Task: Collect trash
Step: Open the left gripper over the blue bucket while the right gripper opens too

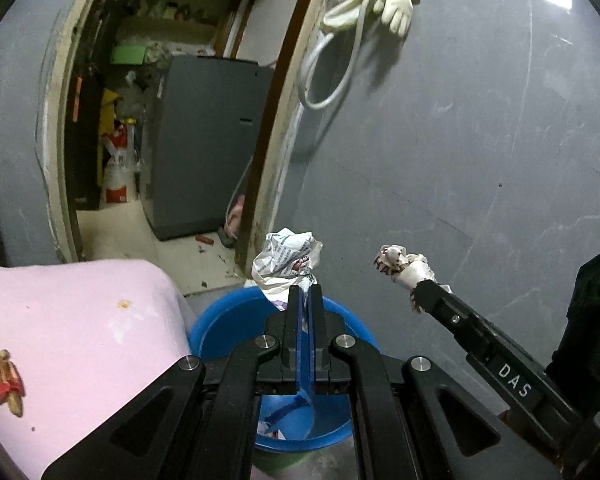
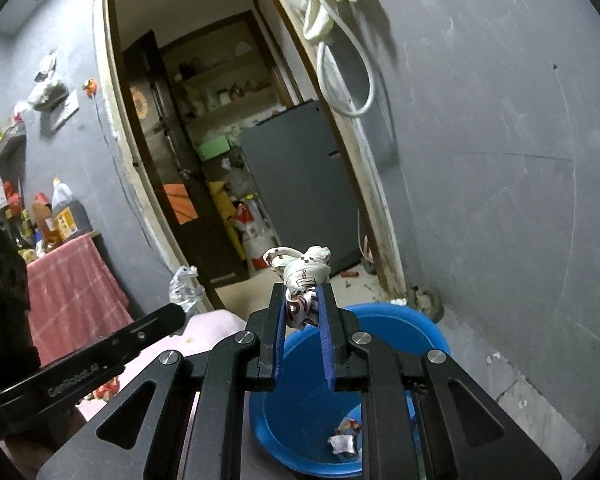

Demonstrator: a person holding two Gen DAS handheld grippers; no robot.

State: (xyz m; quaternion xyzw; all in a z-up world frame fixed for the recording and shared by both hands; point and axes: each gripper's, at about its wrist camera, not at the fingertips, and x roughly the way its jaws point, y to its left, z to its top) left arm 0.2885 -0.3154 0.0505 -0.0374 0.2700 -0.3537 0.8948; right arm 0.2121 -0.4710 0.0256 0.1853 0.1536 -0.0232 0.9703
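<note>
My left gripper is shut on a crumpled white printed paper, which sticks up above its fingertips. A blue bucket stands on the floor right below it, with a few scraps at the bottom. My right gripper is shut on a knotted white wrapper with brown print, held over the near rim of the same bucket. Some crumpled trash lies inside. Each gripper shows in the other's view: the right gripper with its wrapper, the left gripper with its paper.
A pink cloth-covered surface lies left of the bucket. A grey wall stands behind it, with gloves and a hose hanging high. An open doorway shows a grey appliance. A red-clothed table with bottles is far left.
</note>
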